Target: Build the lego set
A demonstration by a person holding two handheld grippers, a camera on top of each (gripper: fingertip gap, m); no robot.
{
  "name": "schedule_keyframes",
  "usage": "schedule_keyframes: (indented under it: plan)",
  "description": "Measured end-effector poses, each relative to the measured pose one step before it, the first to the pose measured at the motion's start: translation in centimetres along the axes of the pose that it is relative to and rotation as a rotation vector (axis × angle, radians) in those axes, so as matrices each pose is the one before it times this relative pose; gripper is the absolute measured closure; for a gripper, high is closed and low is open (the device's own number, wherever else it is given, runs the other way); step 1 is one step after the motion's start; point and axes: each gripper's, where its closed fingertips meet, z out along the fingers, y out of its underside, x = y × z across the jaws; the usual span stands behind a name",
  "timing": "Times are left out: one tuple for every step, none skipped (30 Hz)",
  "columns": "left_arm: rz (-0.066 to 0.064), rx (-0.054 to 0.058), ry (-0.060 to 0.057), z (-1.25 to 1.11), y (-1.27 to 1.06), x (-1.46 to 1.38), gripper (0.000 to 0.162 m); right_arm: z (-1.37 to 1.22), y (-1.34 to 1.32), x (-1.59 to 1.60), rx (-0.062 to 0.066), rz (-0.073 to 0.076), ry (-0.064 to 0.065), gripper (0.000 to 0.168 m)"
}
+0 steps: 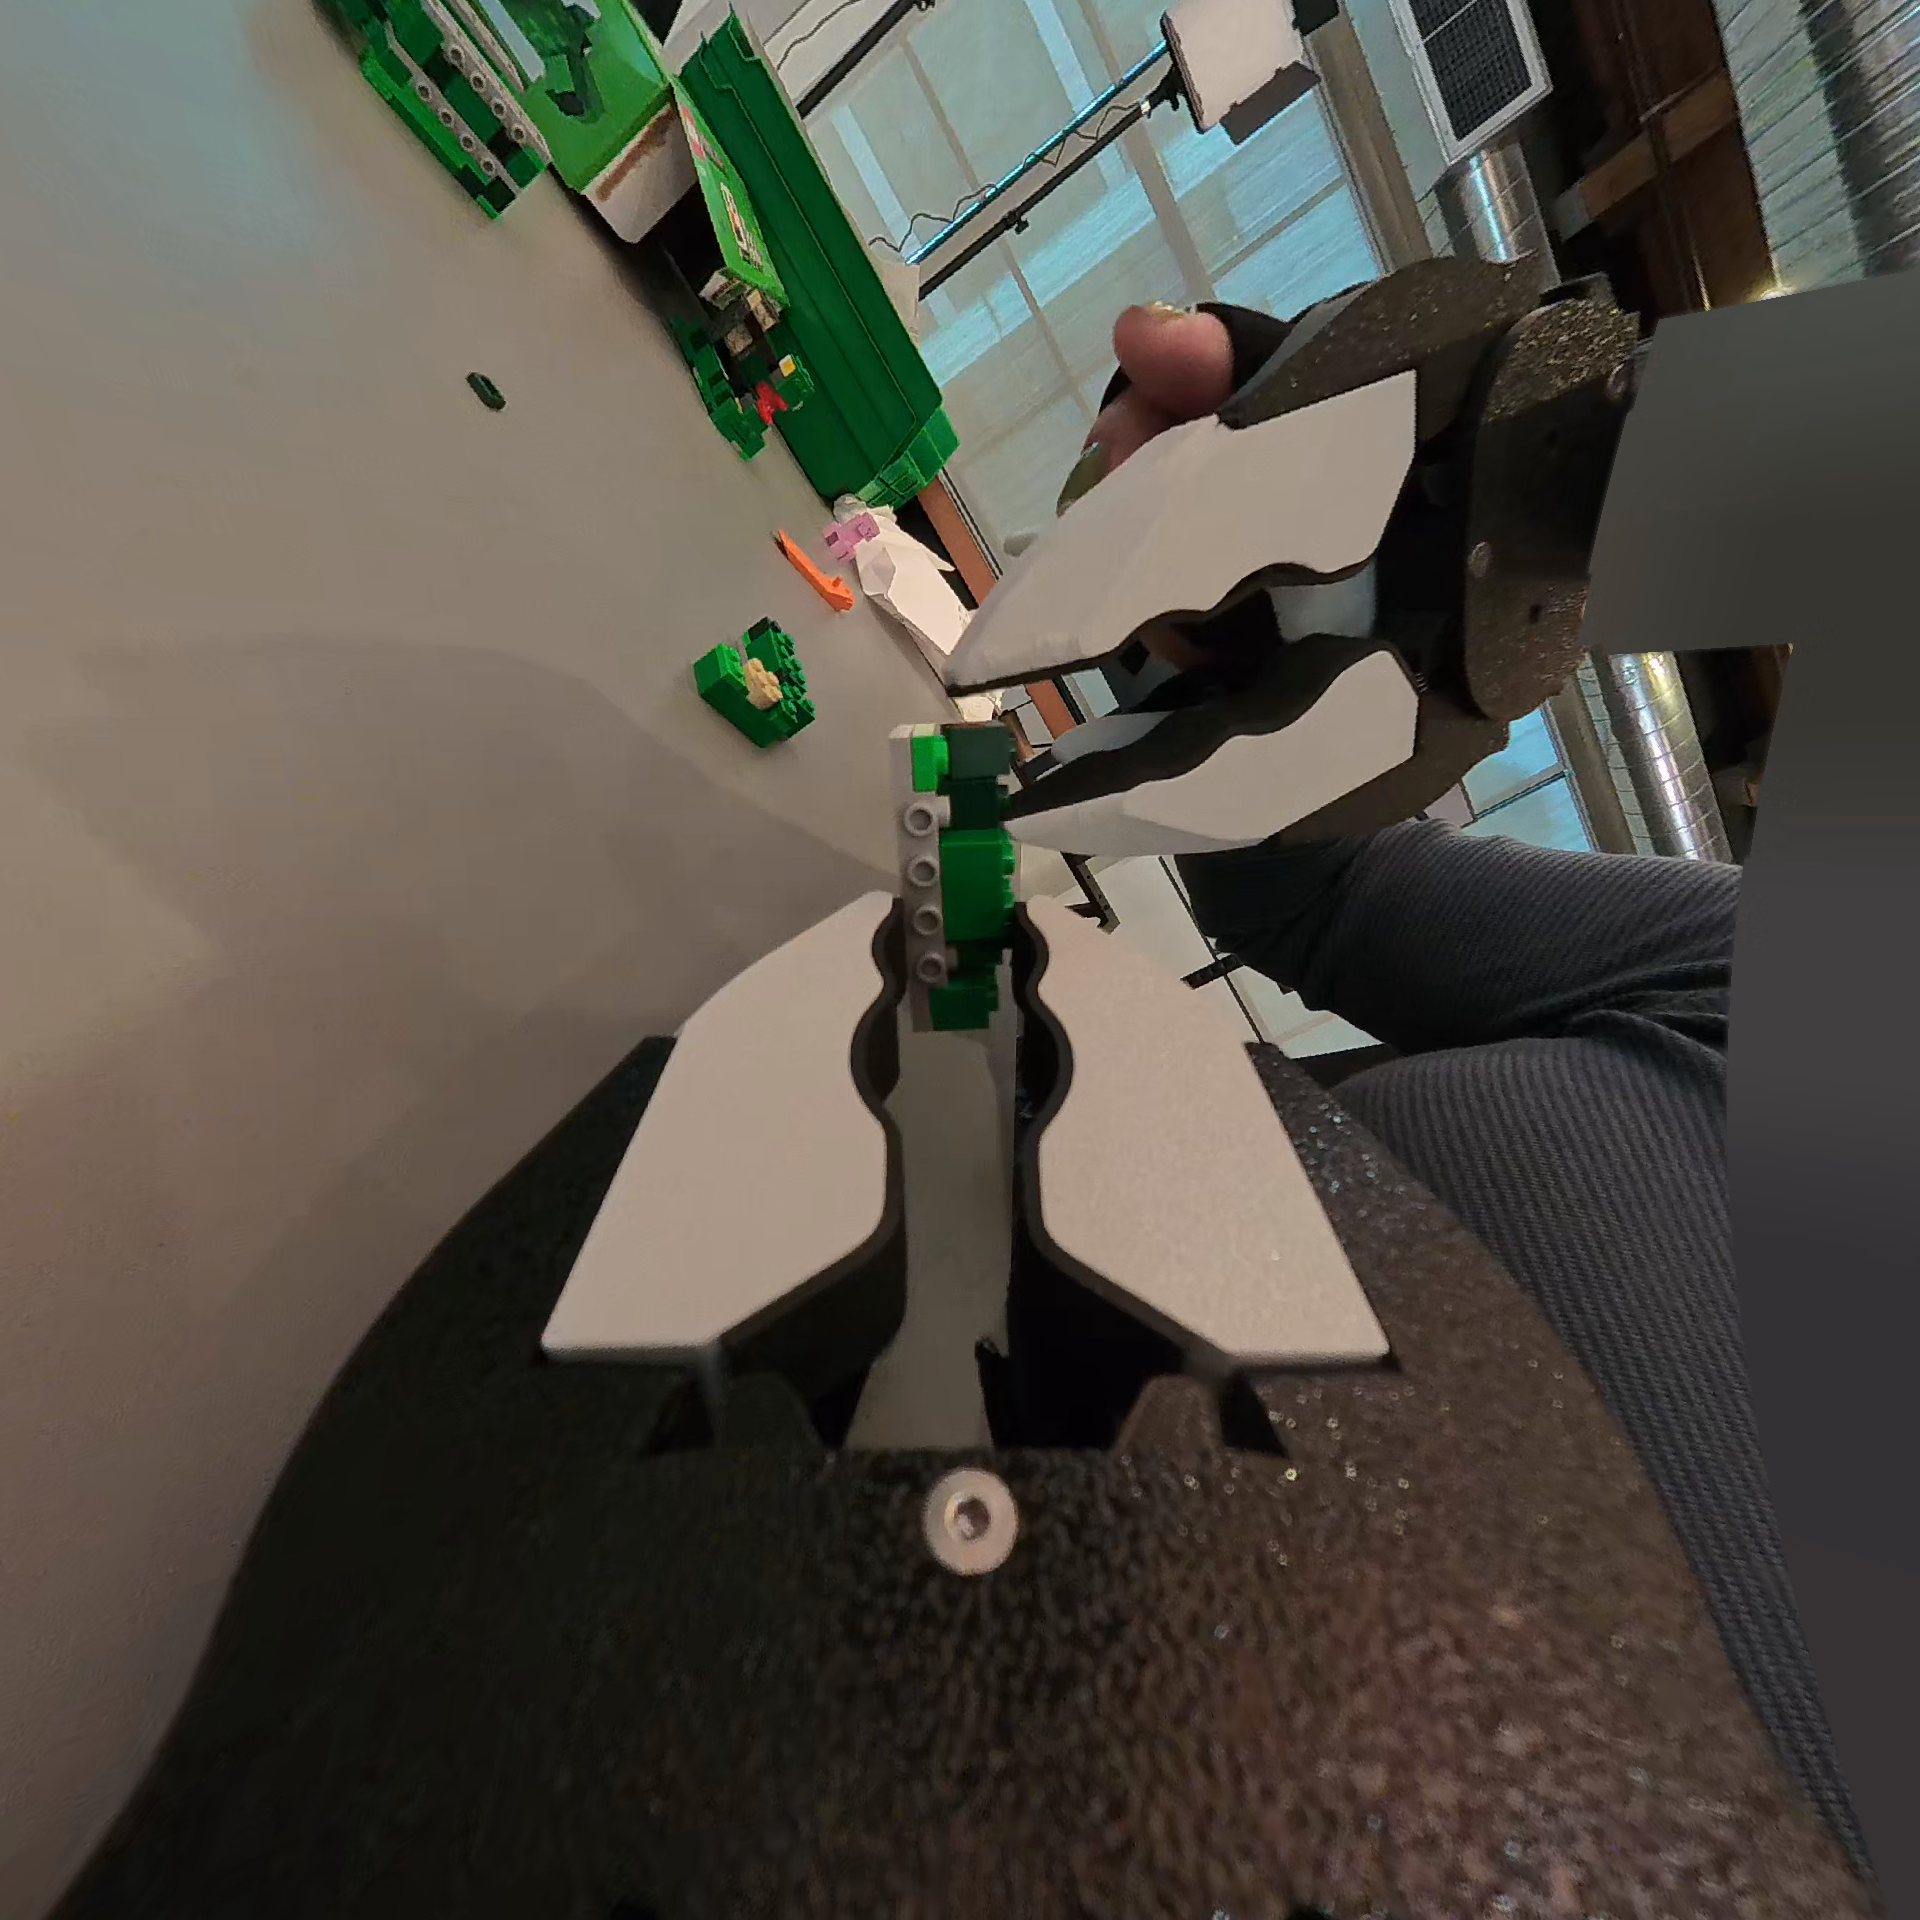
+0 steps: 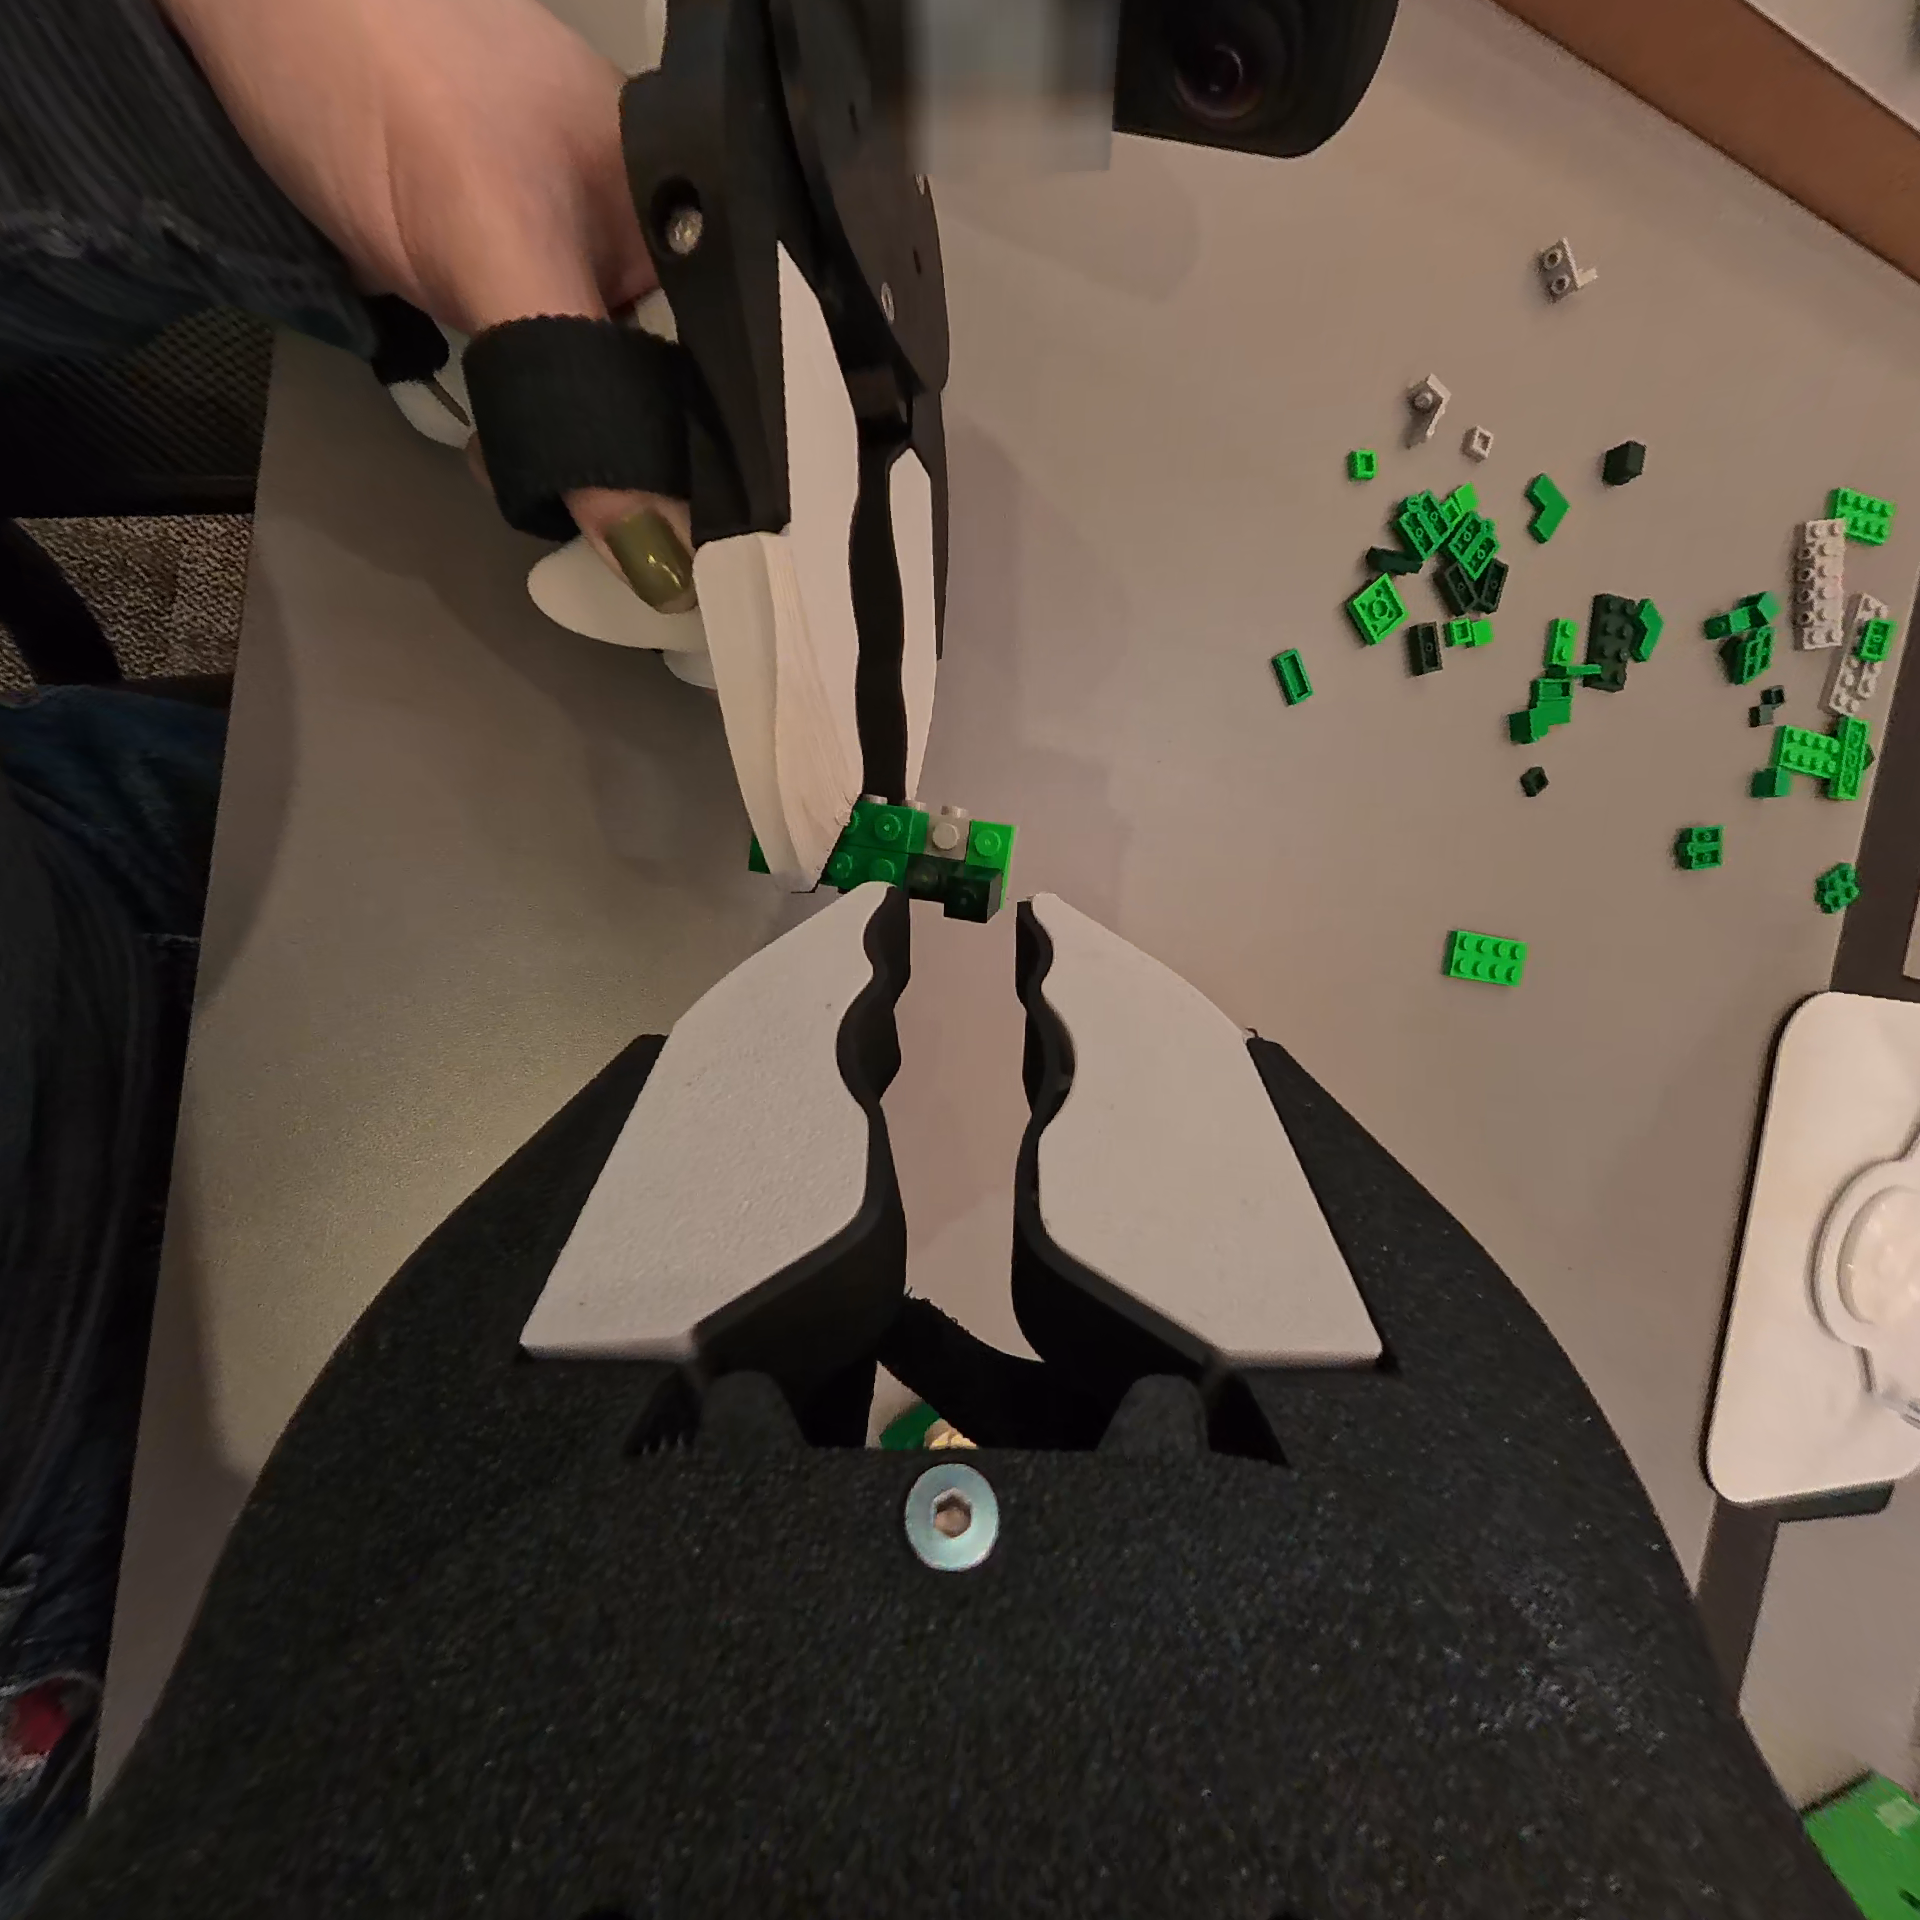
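Note:
A small Lego assembly, a grey studded plate with light and dark green bricks on it, is held above the grey table. My left gripper is shut on its lower part. My right gripper comes in from the right, open, with its fingertips either side of the dark green brick at the assembly's free end. In the right wrist view the assembly lies just beyond my right gripper, whose jaws stand apart. The left gripper reaches down from above and clamps the assembly's left end.
Several loose green, dark green and grey bricks lie scattered at the right, with a green 2x4 brick nearer. A white tray is at the right edge. A small green build, an orange tool and green boxes sit farther off. My two grippers' fingertips are within a few centimetres of each other.

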Motion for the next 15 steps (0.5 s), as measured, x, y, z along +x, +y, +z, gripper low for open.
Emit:
schedule_keyframes:
  plan:
    - [0.0006,0.0006,0.0023,-0.017,-0.009,0.038,0.144,-0.037,0.055,0.022,-0.0006,0.0002,0.0008,0.148]
    - [0.0004,0.0010,0.0033,-0.007,-0.014,0.040,0.144,-0.093,0.107,0.163,-0.0019,0.0023,0.0085,0.148]
    - [0.0012,0.0028,0.0042,-0.037,-0.035,0.062,0.144,-0.162,0.095,0.290,0.0036,0.0089,0.0127,0.147]
    - [0.0026,0.0062,0.0068,-0.048,-0.082,0.099,0.144,-0.221,-0.027,0.245,0.0180,0.0220,0.0039,0.147]
    - [0.0036,0.0091,0.0110,-0.070,-0.129,0.155,0.144,-0.266,-0.140,0.136,0.0327,0.0393,-0.0120,0.146]
    - [0.0028,0.0104,0.0118,-0.096,-0.152,0.161,0.143,-0.282,-0.226,0.061,0.0459,0.0578,-0.0250,0.145]
    - [0.0021,0.0086,0.0109,-0.073,-0.127,0.144,0.143,-0.254,-0.272,0.025,0.0556,0.0698,-0.0330,0.143]
    - [0.0040,0.0051,0.0123,-0.033,-0.079,0.168,0.143,-0.212,-0.309,0.002,0.0613,0.0804,-0.0379,0.141]
    - [0.0066,-0.0013,0.0155,-0.007,0.020,0.227,0.143,-0.135,-0.346,-0.078,0.0668,0.0868,-0.0441,0.141]
    - [0.0097,-0.0080,0.0228,0.061,0.116,0.349,0.143,-0.098,-0.353,-0.127,0.0720,0.0772,-0.0424,0.140]
    - [0.0095,-0.0079,0.0252,0.091,0.117,0.377,0.143,-0.038,-0.238,-0.041,0.0658,0.0682,-0.0321,0.135]
    - [0.0042,-0.0038,0.0129,0.068,0.065,0.180,0.143,0.019,-0.016,-0.066,0.0441,0.0685,-0.0314,0.132]
    - [-0.0001,-0.0004,0.0006,0.031,0.009,-0.008,0.144,0.086,0.065,-0.147,0.0319,0.0728,-0.0361,0.130]
    - [0.0000,0.0023,0.0012,-0.006,-0.032,0.007,0.144,0.096,0.009,-0.175,0.0345,0.0744,-0.0401,0.129]
    - [0.0004,0.0038,0.0050,-0.022,-0.060,0.064,0.144,0.056,-0.081,-0.343,0.0419,0.0687,-0.0560,0.126]
